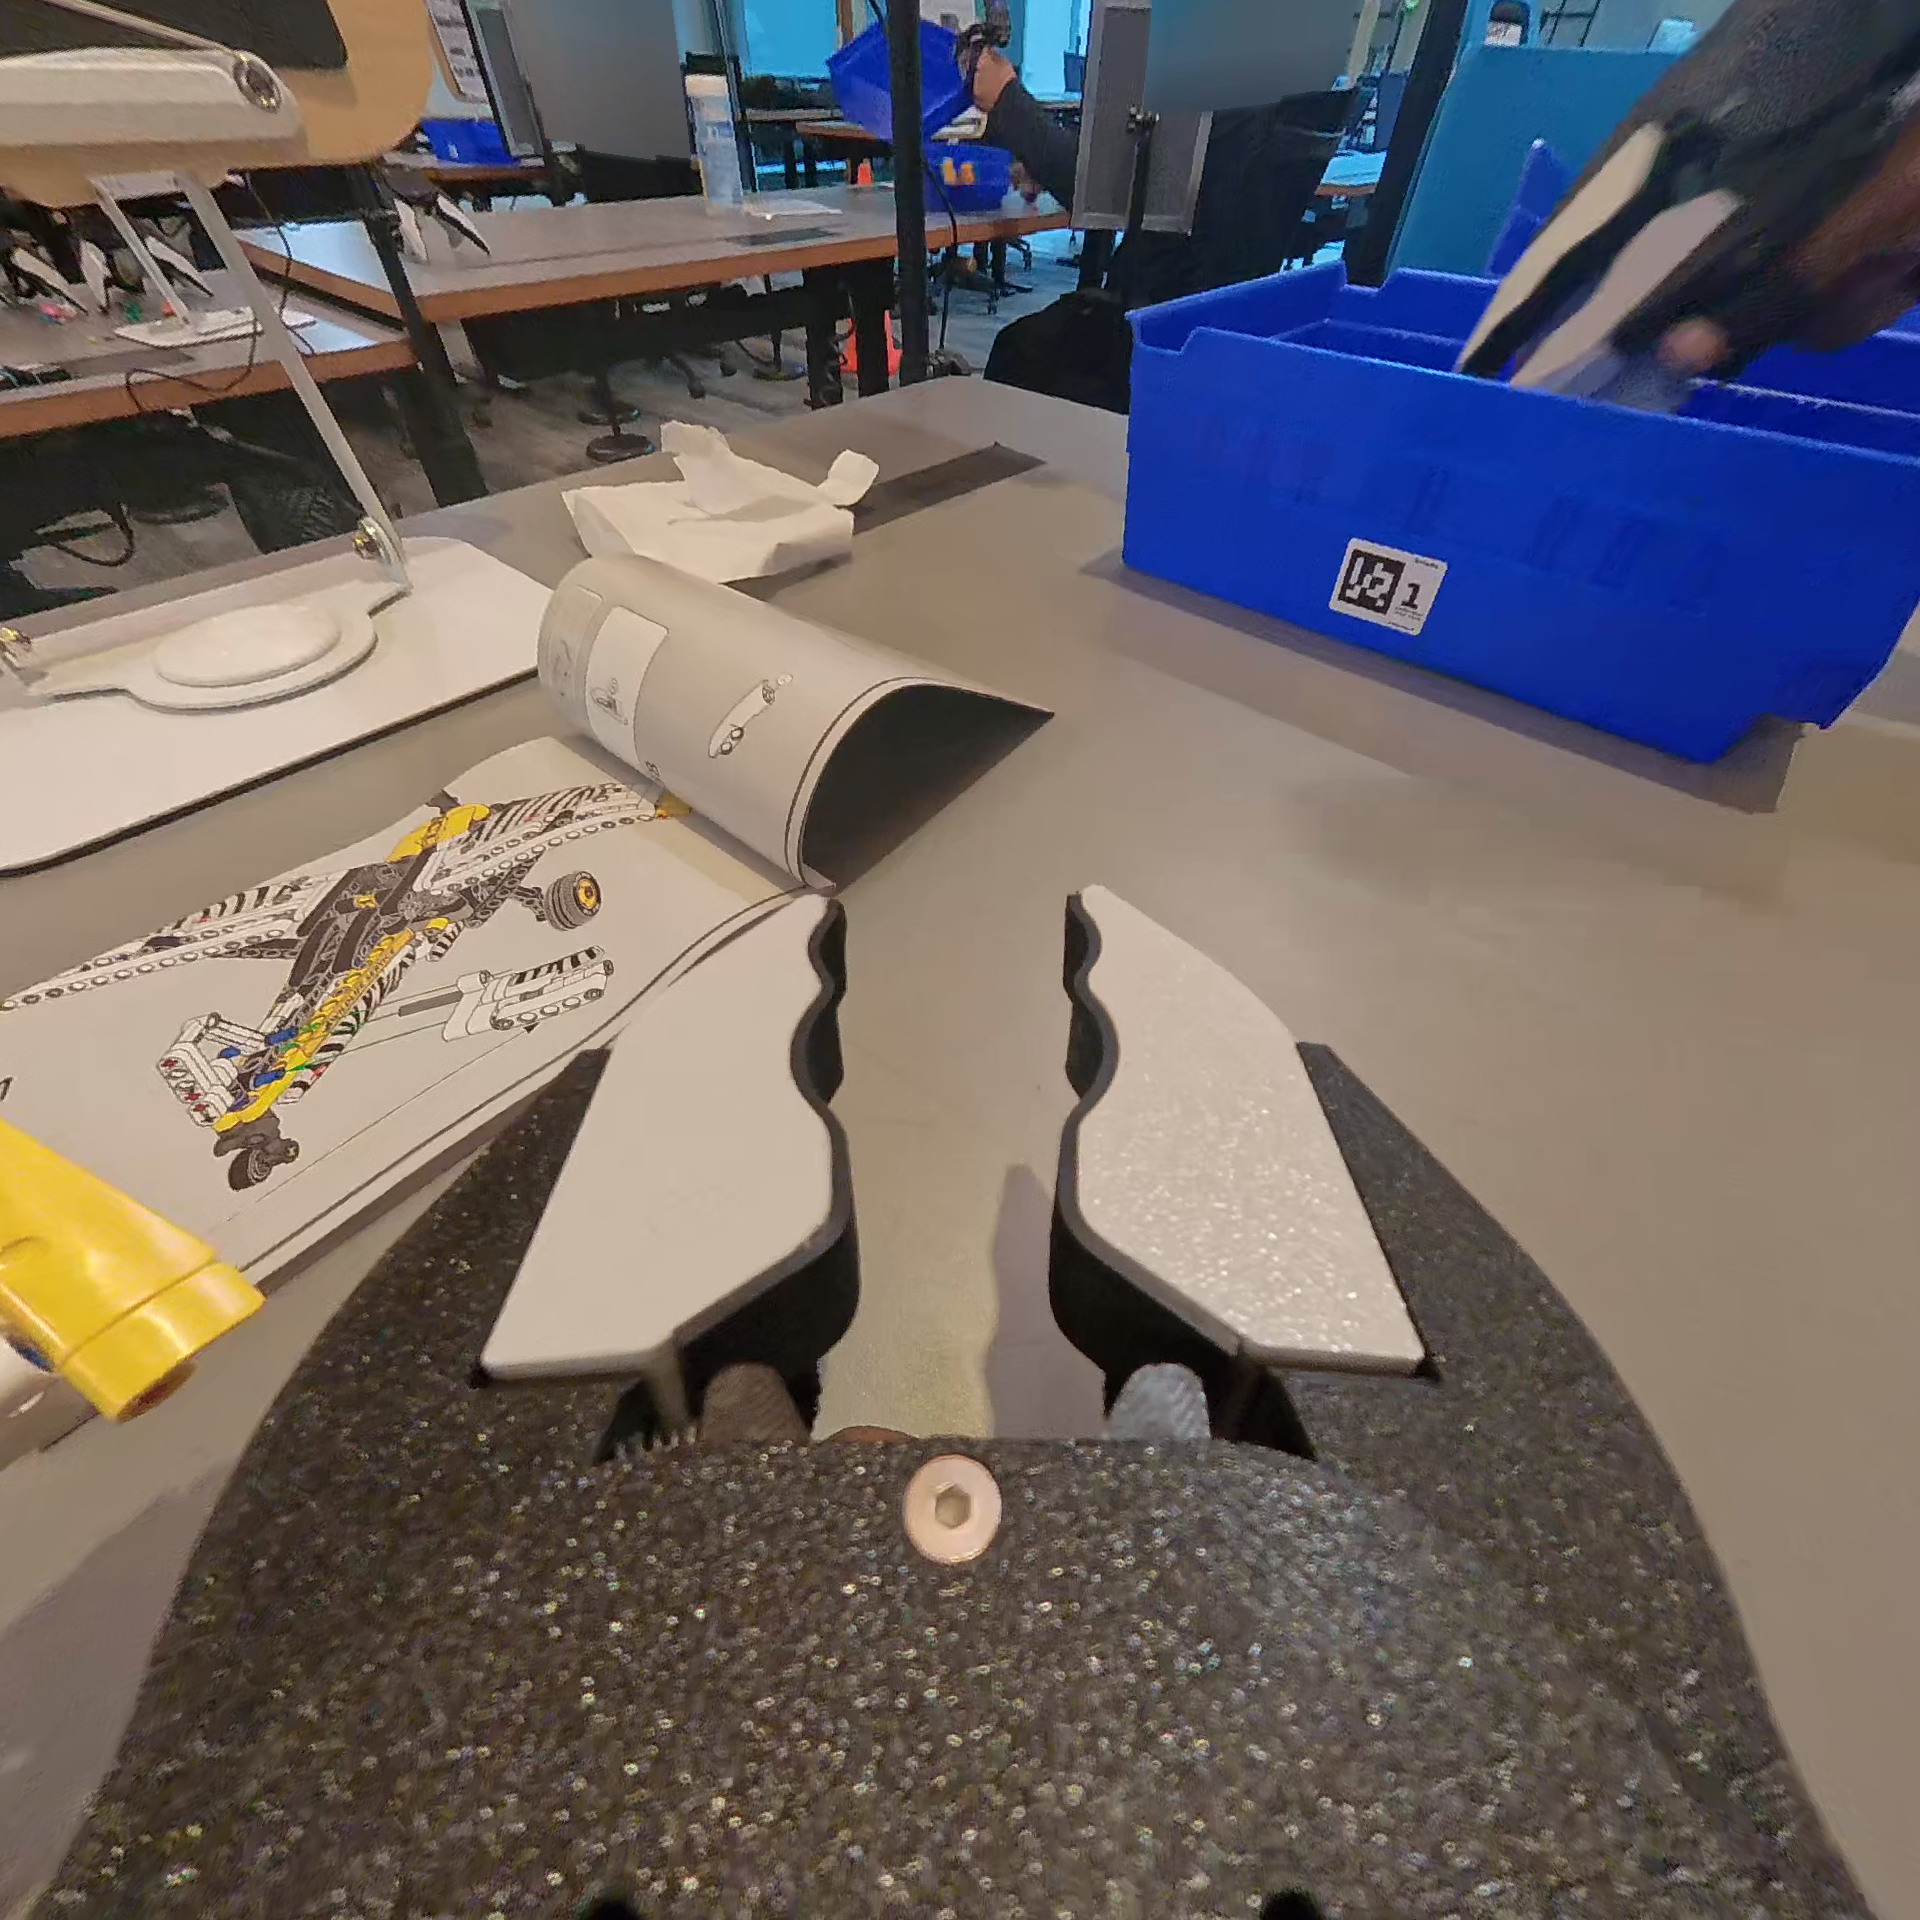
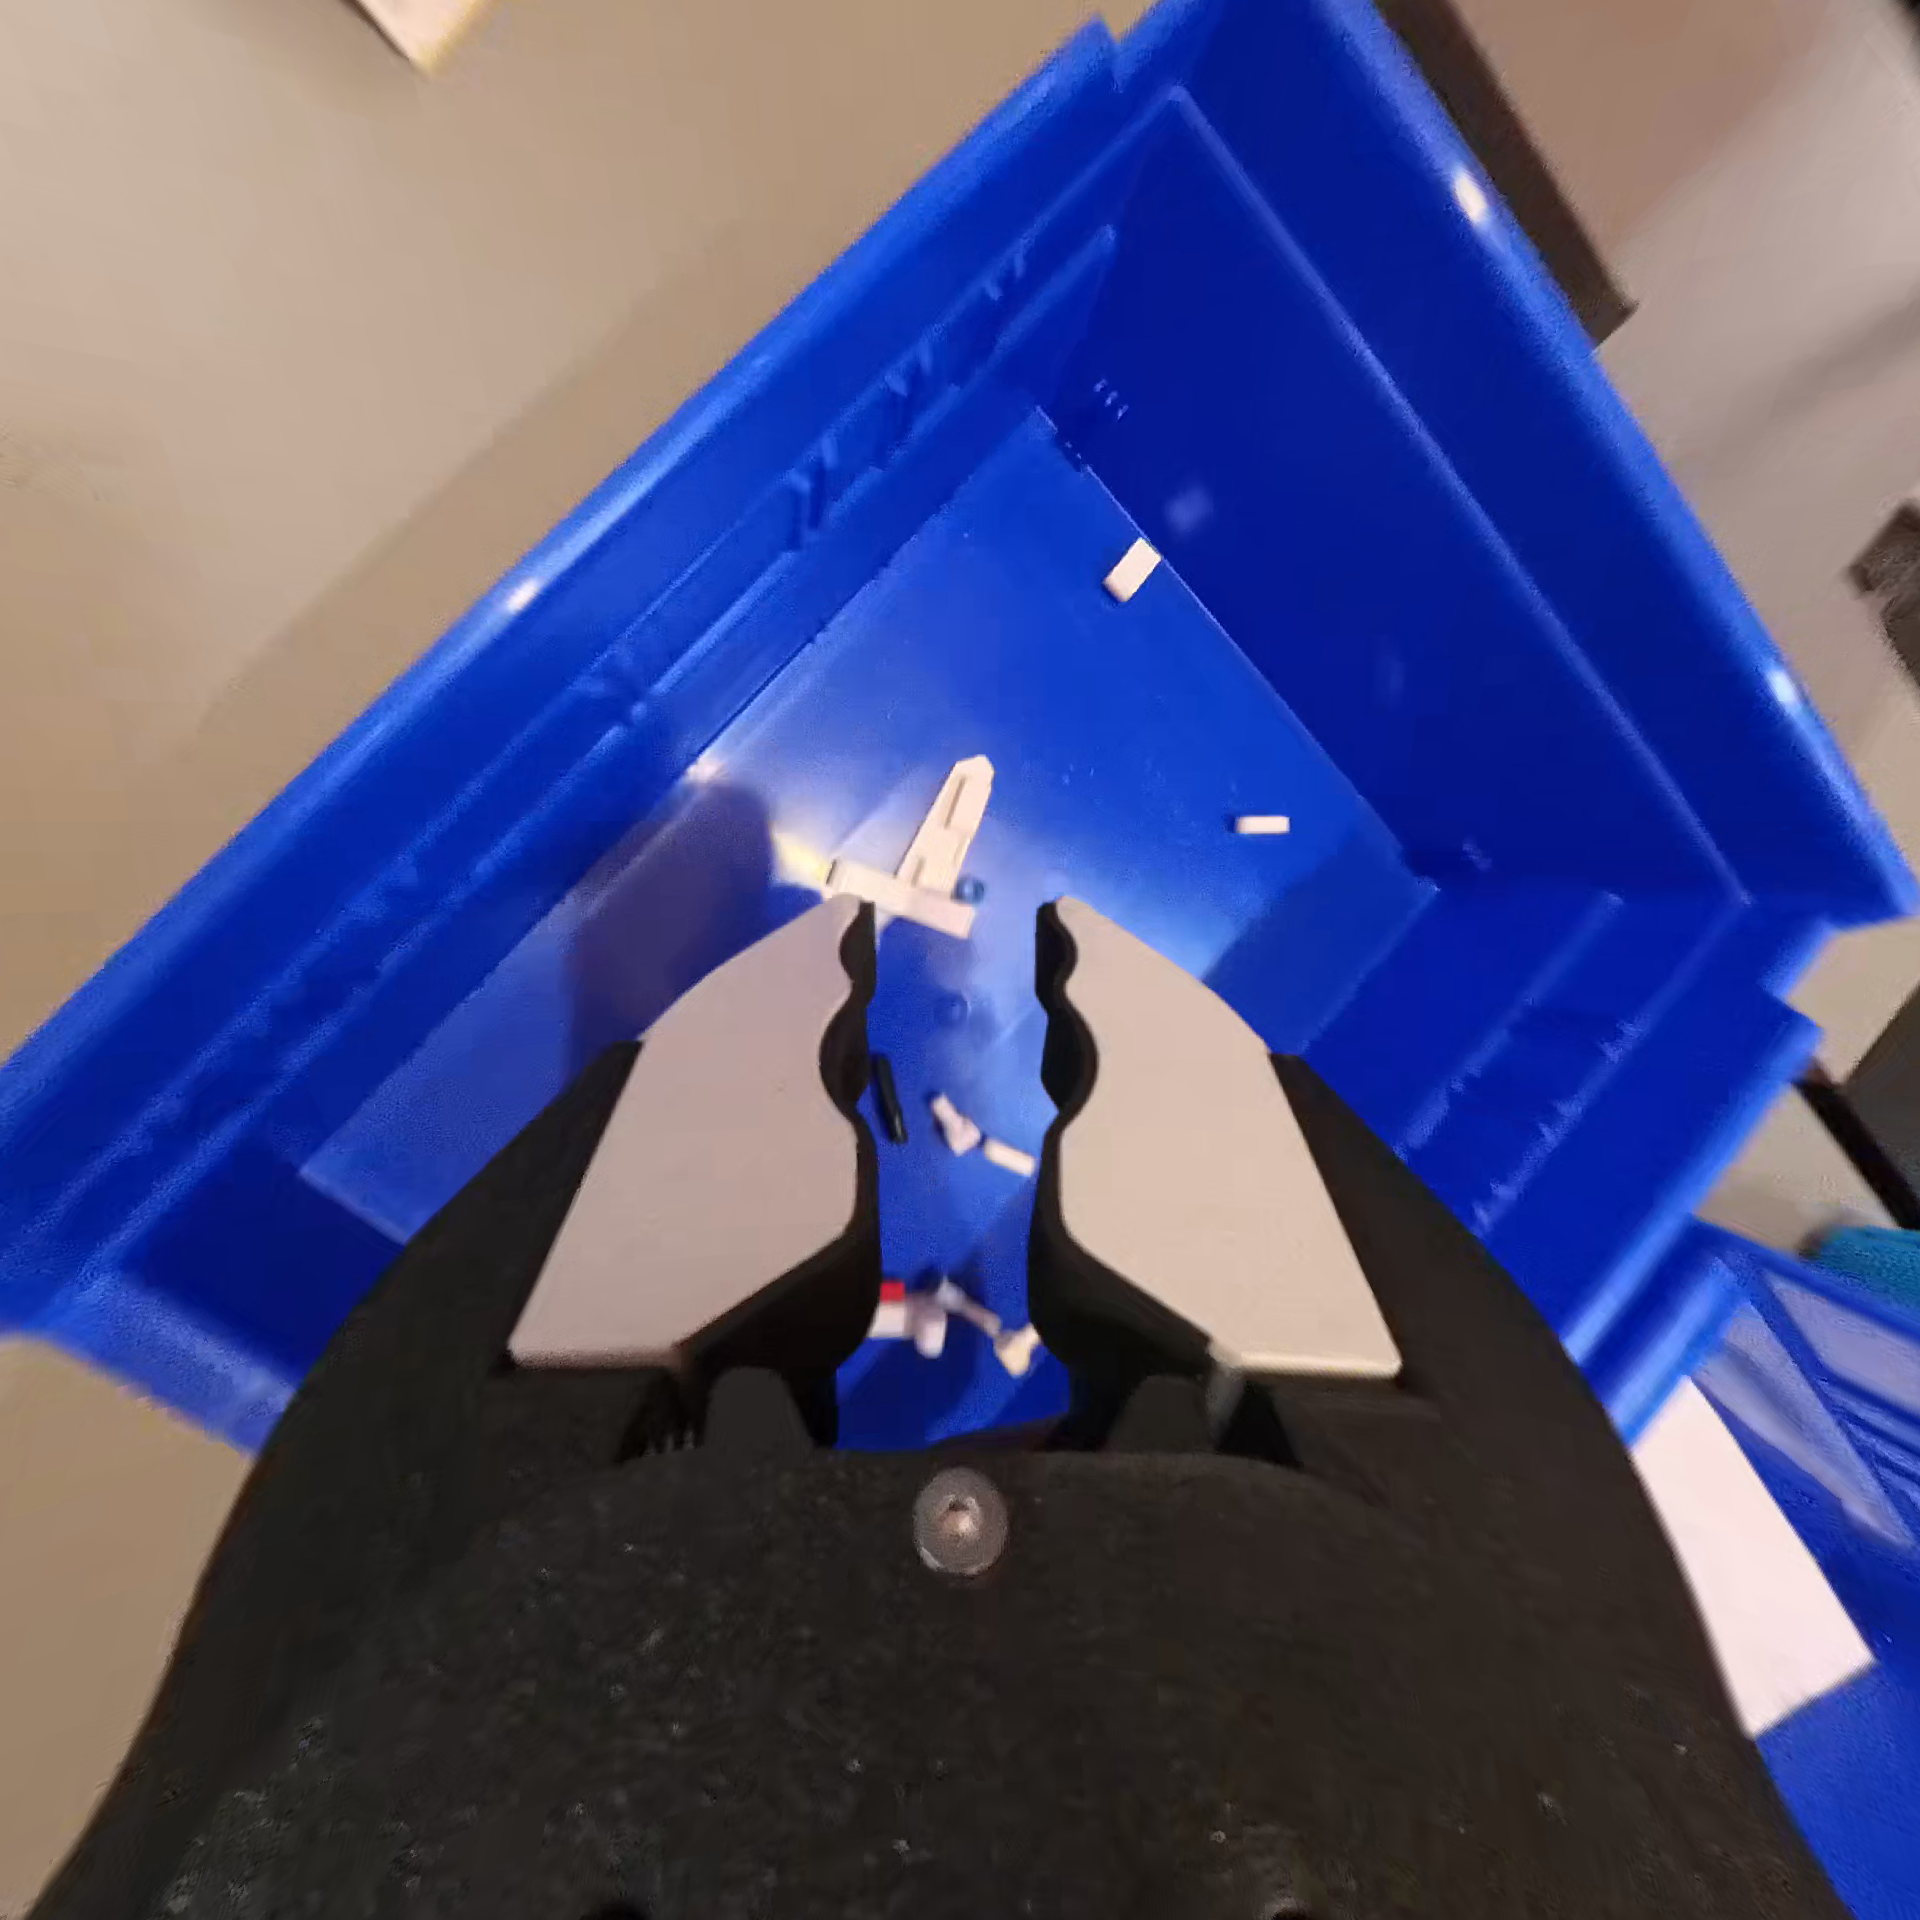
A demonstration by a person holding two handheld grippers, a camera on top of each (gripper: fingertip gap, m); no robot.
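Right gripper [image 2: 951,914] narrowly parted, nothing held, above white T-shaped piece [image 2: 925,862] in blue bin [image 2: 1351,623]; should straddle it squarely. Left gripper [image 1: 951,914] wide, bare, over table [image 1: 1351,935]

An open-plan lab or workshop room.
Long desks [image 1: 623,260], monitors [image 1: 592,73], blue parts bins [image 1: 1455,540], a building-instruction booklet [image 1: 416,935] on the worktop [image 1: 1351,987].

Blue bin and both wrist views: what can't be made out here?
- Blue bin contents: left wrist view, near wall hides them.
- Small white pieces: right wrist view, blurred and tiny, shape unclear.
- Yellow part: left wrist view, cut off by left edge.
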